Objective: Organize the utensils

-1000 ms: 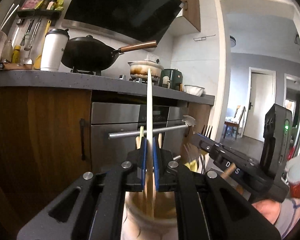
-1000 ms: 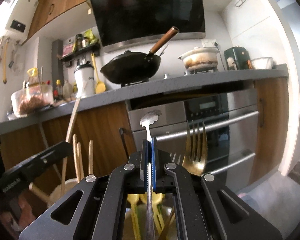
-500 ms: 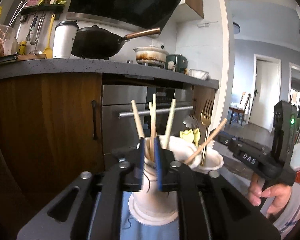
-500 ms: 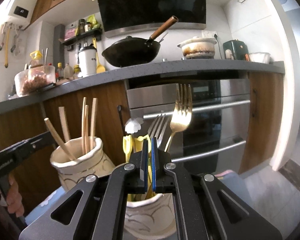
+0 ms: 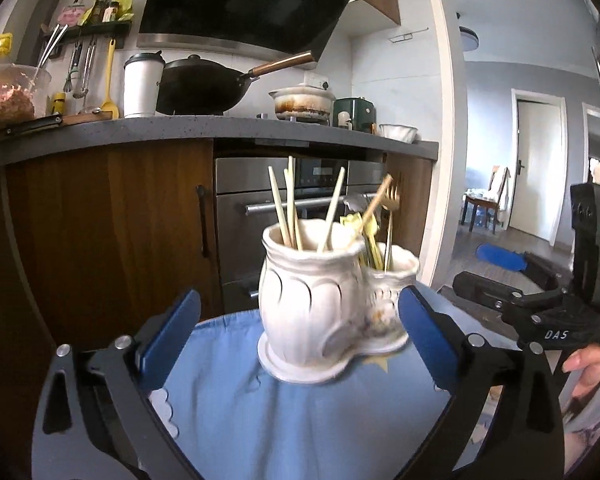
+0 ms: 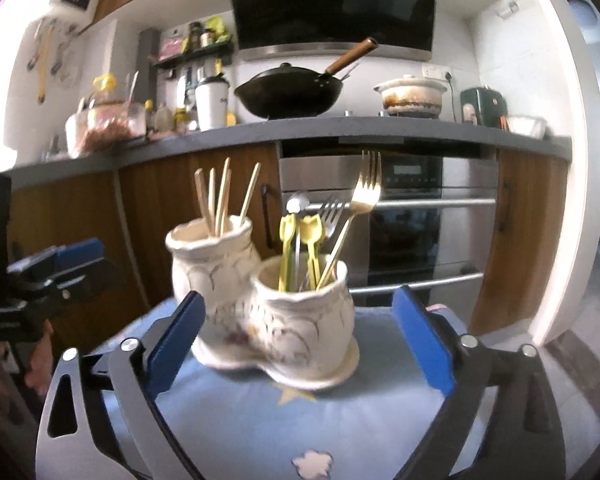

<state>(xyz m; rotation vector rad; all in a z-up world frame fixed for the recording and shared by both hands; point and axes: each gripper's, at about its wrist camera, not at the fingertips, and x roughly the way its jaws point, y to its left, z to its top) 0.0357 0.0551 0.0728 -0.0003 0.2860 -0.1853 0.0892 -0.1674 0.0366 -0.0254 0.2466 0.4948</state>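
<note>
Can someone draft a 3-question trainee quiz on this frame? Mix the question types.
1. True or false: the left gripper is shut on a chopstick.
2. Which cup of the white ceramic holder has the gold fork? A) the taller one with the wooden chopsticks B) the shorter one with the yellow utensils C) neither
3. Fill in: the holder stands on a light ____ cloth.

Key: 1 false, both the left and the right gripper are open and empty; 2 B; 3 blue.
</note>
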